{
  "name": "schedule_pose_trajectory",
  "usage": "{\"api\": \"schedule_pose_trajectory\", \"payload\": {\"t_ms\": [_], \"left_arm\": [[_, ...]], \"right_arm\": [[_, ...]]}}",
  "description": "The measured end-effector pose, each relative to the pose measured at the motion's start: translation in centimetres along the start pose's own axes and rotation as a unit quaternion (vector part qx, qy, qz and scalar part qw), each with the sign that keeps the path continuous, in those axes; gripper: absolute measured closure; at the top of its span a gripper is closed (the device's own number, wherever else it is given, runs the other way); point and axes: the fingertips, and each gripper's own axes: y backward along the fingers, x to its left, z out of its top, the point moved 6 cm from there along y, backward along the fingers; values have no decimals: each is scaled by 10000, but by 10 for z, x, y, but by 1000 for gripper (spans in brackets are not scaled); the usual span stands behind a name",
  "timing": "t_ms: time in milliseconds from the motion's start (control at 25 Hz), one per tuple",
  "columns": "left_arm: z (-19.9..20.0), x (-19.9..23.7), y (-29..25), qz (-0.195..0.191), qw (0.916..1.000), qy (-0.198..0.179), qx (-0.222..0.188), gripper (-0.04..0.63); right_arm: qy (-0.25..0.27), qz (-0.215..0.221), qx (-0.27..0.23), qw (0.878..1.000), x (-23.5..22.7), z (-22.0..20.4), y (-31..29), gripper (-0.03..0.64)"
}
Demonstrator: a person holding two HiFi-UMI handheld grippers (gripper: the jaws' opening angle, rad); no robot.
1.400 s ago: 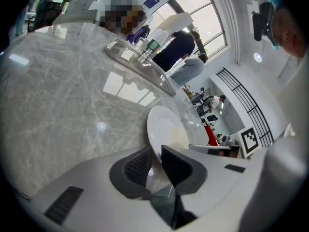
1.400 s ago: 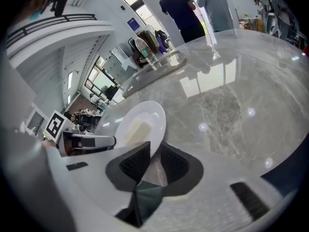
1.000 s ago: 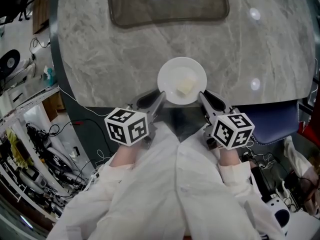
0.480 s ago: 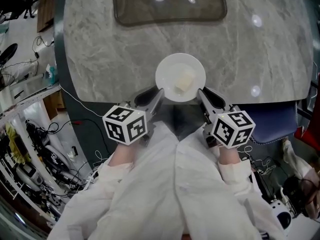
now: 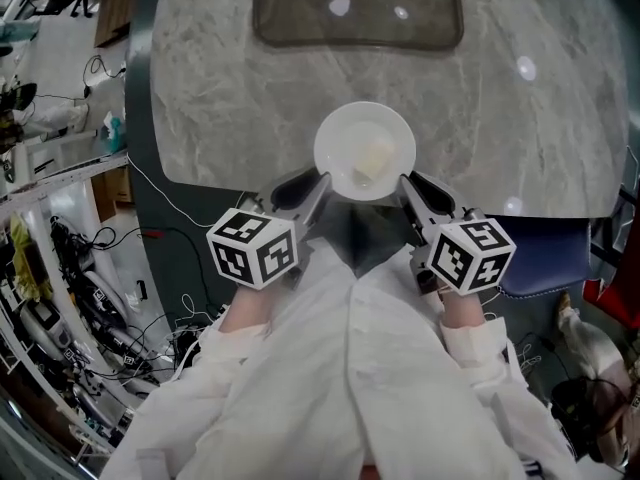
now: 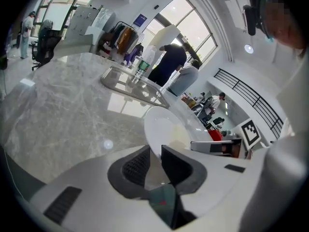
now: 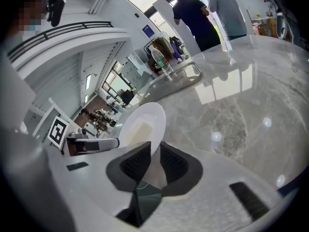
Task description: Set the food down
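A white plate with a pale yellow piece of food on it hangs over the near edge of the grey marble table. My left gripper is shut on the plate's left rim. My right gripper is shut on the opposite rim. The food lies near the plate's middle. In each gripper view the rim runs between the two black pads, and whether the plate touches the table is unclear.
A dark sunken sink lies in the table beyond the plate, with a water bottle beside it. A blue chair stands at the right. Cables and equipment crowd the floor at the left. People stand beyond the table.
Both grippers have carried the plate a little farther over the table; the sink sits lower in the head view than a second ago. The grip on the rim is the same.
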Motion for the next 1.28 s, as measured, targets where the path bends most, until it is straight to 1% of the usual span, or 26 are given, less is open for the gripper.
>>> {"api": "schedule_pose_trajectory", "payload": {"t_ms": [120, 280, 520, 760, 960, 1080, 1280], "left_arm": [[1, -10, 0, -18, 9999, -55, -92, 525], [7, -16, 1, -19, 9996, -130, -246, 525], [27, -16, 2, -9, 9988, -221, -432, 525], [39, -11, -2, 48, 9991, -159, -388, 525], [68, 3, -5, -25, 9989, -348, -319, 525], [90, 13, -13, -48, 9987, -418, -301, 525], [129, 35, -28, -200, 9983, -510, -215, 525]], "right_arm": [[145, 50, 46, 9999, -3, 3, 9, 565], [197, 7, -35, 9998, -4, 9, 12, 566], [373, 39, -186, 9991, 1, 30, 10, 566], [405, 63, -156, 9990, -1, 49, 0, 568], [359, -2, -191, 9992, 2, 72, -20, 568], [298, -37, -230, 9993, 2, 90, -33, 568], [253, -146, -303, 9991, 2, 124, -56, 568]]}}
